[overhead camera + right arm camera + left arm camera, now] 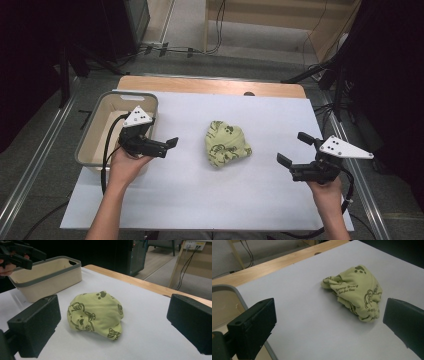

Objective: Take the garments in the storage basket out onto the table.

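A crumpled light-green cloth [227, 144] with dark printed figures lies in a heap at the middle of the white table sheet. My left gripper [165, 137] hovers to its left, beside the basket, open with nothing between its jaws. My right gripper [295, 149] is off to the cloth's right, open too and holding nothing. The left gripper view has the cloth [355, 292] ahead and to the right of that gripper [329, 320]. In the right gripper view the cloth [96, 313] lies straight ahead of the gripper [115, 317], and the left gripper [32, 258] shows at far left.
A beige basket [92, 125] with a grey rim stands at the table's left edge, and what shows of its inside is bare [47, 277]. The white sheet [200, 200] covers most of the wooden table [210, 86]. Dark stands and cables flank the table.
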Available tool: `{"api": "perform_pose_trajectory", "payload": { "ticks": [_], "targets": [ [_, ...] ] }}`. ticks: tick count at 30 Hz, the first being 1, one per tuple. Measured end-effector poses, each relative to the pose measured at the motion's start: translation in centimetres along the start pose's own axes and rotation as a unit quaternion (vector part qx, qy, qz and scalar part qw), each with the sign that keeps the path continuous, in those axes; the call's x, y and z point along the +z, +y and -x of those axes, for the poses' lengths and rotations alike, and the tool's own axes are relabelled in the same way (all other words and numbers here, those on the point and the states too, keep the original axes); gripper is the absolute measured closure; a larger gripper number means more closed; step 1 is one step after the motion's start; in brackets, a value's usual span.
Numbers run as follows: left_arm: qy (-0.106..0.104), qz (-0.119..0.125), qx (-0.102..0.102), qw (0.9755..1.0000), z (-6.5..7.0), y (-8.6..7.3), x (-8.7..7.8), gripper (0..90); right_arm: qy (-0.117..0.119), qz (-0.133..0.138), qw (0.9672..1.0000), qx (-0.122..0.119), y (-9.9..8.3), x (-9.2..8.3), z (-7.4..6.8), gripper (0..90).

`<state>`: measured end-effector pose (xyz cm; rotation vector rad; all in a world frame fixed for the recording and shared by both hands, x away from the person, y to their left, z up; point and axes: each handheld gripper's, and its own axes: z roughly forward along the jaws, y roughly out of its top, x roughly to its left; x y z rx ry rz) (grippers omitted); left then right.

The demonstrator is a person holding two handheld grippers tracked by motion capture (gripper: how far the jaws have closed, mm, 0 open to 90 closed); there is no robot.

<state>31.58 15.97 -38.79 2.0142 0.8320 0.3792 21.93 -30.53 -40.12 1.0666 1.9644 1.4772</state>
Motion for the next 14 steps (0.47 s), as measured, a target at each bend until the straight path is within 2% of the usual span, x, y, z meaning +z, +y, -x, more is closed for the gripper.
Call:
{"api": "perform_pose_trajectory", "payload": {
  "ticks": [14],
  "targets": [
    [-0.001, -0.006, 0.000, 1.0000, -0.4, -1.5, -1.5, 0.0, -0.001, 0.002, 1.0000, -0.001, 0.0, -0.1, -0.1, 0.0]
  ]
}}
